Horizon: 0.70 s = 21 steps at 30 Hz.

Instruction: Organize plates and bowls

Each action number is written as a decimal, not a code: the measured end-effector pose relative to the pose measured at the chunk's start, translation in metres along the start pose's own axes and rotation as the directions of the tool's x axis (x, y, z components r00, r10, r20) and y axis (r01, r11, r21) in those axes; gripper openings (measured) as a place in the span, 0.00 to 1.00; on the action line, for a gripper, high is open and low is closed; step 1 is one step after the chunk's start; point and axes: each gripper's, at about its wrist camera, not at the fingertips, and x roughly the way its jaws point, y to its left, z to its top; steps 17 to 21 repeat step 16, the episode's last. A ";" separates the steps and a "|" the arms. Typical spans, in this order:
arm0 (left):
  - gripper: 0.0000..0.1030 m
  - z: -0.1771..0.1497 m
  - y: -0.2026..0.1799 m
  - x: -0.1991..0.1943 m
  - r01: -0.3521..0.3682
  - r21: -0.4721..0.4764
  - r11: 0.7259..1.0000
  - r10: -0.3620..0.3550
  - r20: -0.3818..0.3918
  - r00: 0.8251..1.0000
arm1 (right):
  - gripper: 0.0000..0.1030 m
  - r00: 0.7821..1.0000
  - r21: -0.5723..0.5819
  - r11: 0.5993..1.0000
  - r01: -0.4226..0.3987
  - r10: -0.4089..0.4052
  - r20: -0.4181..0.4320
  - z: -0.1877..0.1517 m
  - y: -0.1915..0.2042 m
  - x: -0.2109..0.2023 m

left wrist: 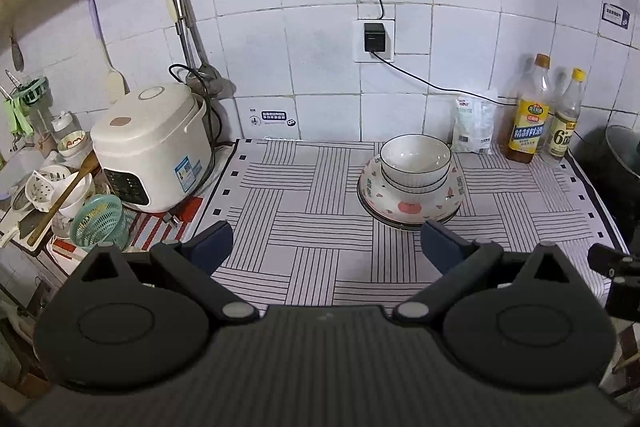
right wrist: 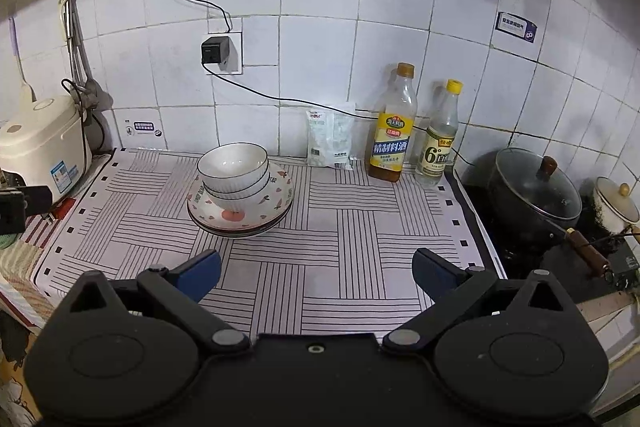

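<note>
1. The left gripper hangs above the counter with its blue-tipped fingers spread wide, nothing between them.
2. Same story on the right: the right gripper is wide apart and empty over the striped white mat that covers the counter.
3. There is the stack! Two white ribbed bowls with dark rims sit nested, one inside the other.
4. Those bowls rest on a white plate printed with pink fruit and hearts, and under it shows the dark-rimmed edge of at least one more plate.
5. The whole stack stands on the mat toward the tiled back wall, ahead of both grippers and touched by neither.
6. Just beside it to the right, a white plastic packet leans on the wall, then an amber cooking-wine bottle with a yellow label and a clear vinegar bottle with a yellow cap.
7. Off the mat's left end sits a cream-white rice cooker.
8. At the right end, a dark pot with a glass lid stands on the stove.
</note>
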 end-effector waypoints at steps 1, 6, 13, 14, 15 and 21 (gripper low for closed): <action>0.99 0.000 -0.001 0.001 0.001 0.003 1.000 -0.001 -0.002 1.000 | 1.00 1.000 0.002 1.000 0.001 -0.001 0.000 0.000 -0.001 0.000; 0.99 0.001 -0.006 0.006 0.006 0.009 1.000 -0.006 -0.008 1.000 | 1.00 1.000 0.005 1.000 0.004 -0.004 -0.006 0.000 -0.003 0.004; 0.99 0.002 -0.006 0.010 0.011 0.008 1.000 -0.011 -0.008 1.000 | 1.00 1.000 0.005 1.000 0.013 -0.013 -0.017 0.000 -0.004 0.009; 0.99 0.002 -0.006 0.011 0.015 0.008 1.000 -0.014 -0.011 1.000 | 1.00 1.000 0.005 1.000 0.014 -0.014 -0.018 0.001 -0.005 0.009; 0.99 0.002 -0.006 0.012 0.016 0.010 1.000 -0.016 -0.014 1.000 | 1.00 1.000 0.006 1.000 0.014 -0.014 -0.020 0.001 -0.005 0.010; 0.99 0.002 -0.006 0.012 0.015 0.014 1.000 -0.015 -0.015 1.000 | 1.00 1.000 0.005 1.000 0.013 -0.013 -0.022 0.001 -0.006 0.011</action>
